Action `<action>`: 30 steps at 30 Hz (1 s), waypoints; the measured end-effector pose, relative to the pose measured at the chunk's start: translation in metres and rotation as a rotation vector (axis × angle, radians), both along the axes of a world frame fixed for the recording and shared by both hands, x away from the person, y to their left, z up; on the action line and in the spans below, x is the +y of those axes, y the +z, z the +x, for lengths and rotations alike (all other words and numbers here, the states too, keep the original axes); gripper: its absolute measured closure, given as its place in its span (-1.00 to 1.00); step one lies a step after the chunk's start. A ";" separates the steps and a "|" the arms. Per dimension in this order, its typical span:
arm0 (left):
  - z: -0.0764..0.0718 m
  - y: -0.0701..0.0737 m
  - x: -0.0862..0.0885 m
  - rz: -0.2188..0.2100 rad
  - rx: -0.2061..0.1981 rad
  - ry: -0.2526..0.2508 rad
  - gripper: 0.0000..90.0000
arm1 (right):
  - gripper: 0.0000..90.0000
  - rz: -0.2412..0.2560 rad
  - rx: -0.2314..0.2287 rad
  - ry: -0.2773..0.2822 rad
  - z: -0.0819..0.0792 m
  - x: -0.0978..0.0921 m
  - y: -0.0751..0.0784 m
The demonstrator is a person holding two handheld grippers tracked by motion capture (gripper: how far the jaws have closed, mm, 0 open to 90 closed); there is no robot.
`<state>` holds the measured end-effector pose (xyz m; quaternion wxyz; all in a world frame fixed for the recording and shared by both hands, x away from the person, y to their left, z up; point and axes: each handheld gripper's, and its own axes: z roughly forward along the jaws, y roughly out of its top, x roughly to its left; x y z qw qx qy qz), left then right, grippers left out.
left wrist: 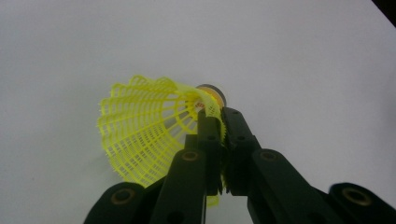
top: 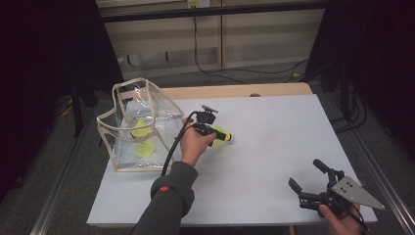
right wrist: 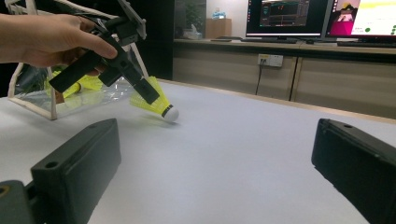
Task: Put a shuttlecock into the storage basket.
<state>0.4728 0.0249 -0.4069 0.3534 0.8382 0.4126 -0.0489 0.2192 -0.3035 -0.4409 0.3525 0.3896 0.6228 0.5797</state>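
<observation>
Left gripper (top: pixel 221 137) pinching a yellow shuttlecock (left wrist: pixel 149 128) by the skirt, jaws closed tight across the mesh just behind the cork. Holding it near the middle of the white table (top: pixel 274 147), just right of the clear bag (top: pixel 137 122); in the right gripper view, cork tip (right wrist: pixel 170 113) touching or just above the tabletop, cannot tell which. Right gripper (top: pixel 309 177) resting at the near right corner, jaws spread wide, gripping nothing, well apart from the work.

Handling, judged from looks:
- Reading as very light; barely loading the jaws.
- Skirt looking like moulded plastic lattice, springy, flaring from narrow neck to scalloped rim. Bending under squeeze, likely springing back, but creasing possible under a hard clamp.
- Best hold probably at the neck where ribs converge, stiffest part; cork being rounded and smooth, likely slipping out of flat jaws.
- Uneven weight, cork-heavy, so tending to swing nose-down if loosely held.

Materials:
- Bag: transparent soft film, glossy and wrinkled, cream piping edging a boxy frame, standing open. More yellow shuttlecocks (top: pixel 143 139) lying inside.
- Table: matte, flat, plain white surface over a wooden edge.
- Jaws: black, blocky, hard plastic.
</observation>
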 end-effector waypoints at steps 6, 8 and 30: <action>-0.001 0.011 0.008 -0.002 0.002 0.002 0.94 | -0.97 -0.003 0.002 0.000 0.000 0.001 0.000; -0.002 0.015 0.010 -0.007 0.006 0.008 0.94 | -0.97 -0.003 0.002 -0.001 0.000 0.001 0.000; -0.010 0.060 0.023 -0.002 0.010 0.022 0.94 | -0.97 -0.004 -0.004 0.000 0.000 0.001 0.001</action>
